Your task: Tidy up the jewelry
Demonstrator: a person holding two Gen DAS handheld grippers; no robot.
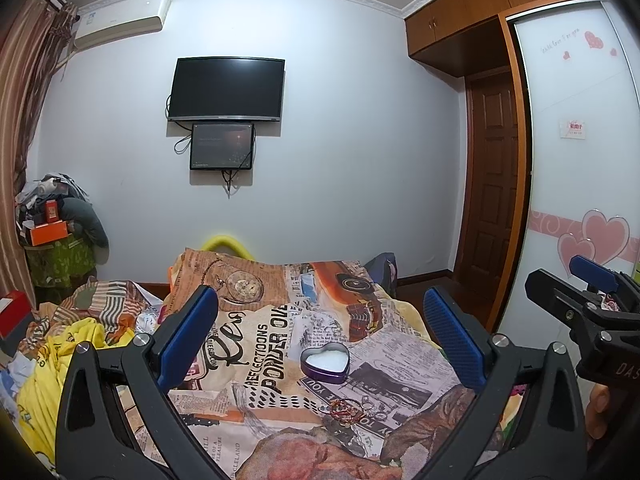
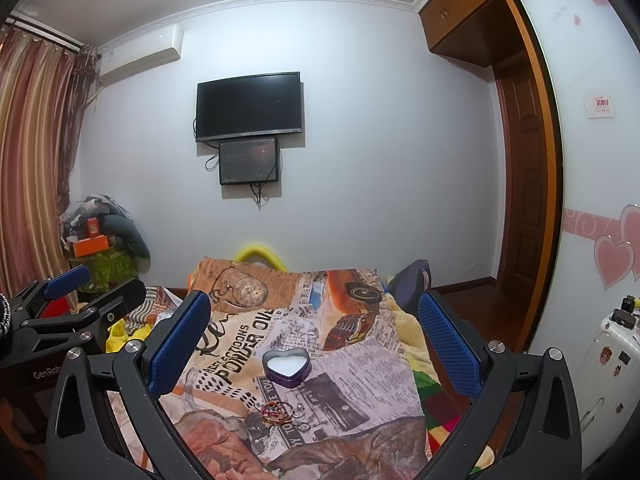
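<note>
The left tongs (image 1: pixel 320 320) stand wide apart with nothing between them, black plastic arms ending in ribbed blue rubber pads (image 1: pixel 188 332). The right tongs (image 2: pixel 316 328) are spread just as wide and empty, with the same dimpled blue pads (image 2: pixel 448 344).

Between the left arms, at about 6 o'clock in that view, a heart-shaped tin (image 1: pixel 325 362) sits on the bed: purple metal wall, pale white inside, lid off. Nearer the camera, still at 6 o'clock, lies a small tangle of jewelry (image 1: pixel 347 406): a red beaded bracelet and a few thin silvery rings, close to the tin but apart from it. In the right view the same tin (image 2: pixel 287 367) and jewelry (image 2: pixel 282 411) lie below centre.

The blanket (image 1: pixel 280 328) under them is soft fleece printed with newspaper text, a pocket watch and an orange car. At 12 o'clock a flat black television (image 1: pixel 227 89) hangs on the pale wall.
</note>
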